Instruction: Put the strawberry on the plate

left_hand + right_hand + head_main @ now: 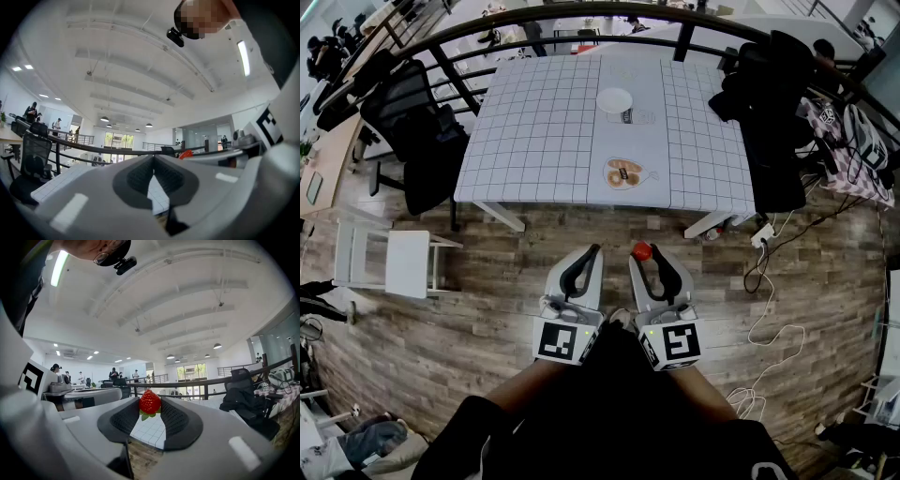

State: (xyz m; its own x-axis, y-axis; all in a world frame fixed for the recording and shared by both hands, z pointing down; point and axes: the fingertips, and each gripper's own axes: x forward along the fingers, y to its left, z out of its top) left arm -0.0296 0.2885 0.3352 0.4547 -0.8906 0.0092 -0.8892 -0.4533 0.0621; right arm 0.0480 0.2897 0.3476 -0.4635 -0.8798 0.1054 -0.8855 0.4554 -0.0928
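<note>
A red strawberry [642, 251] [150, 402] with green leaves sits pinched between the tips of my right gripper [644, 253] [150, 404], held over the wooden floor short of the table. My left gripper [593, 251] [153, 158] is beside it with its tips touching and nothing between them. The white plate [615, 99] lies on the far middle of the grid-patterned table [534, 141], well ahead of both grippers. From the left gripper view the strawberry [185, 153] shows as a red spot past the right gripper's side.
A small flat item with brown rings [625, 173] lies near the table's front edge. Black office chairs [417, 131] stand left of the table; a chair draped in dark clothing [769, 112] stands at its right. A white stool [398, 262] and cables [769, 319] are on the floor.
</note>
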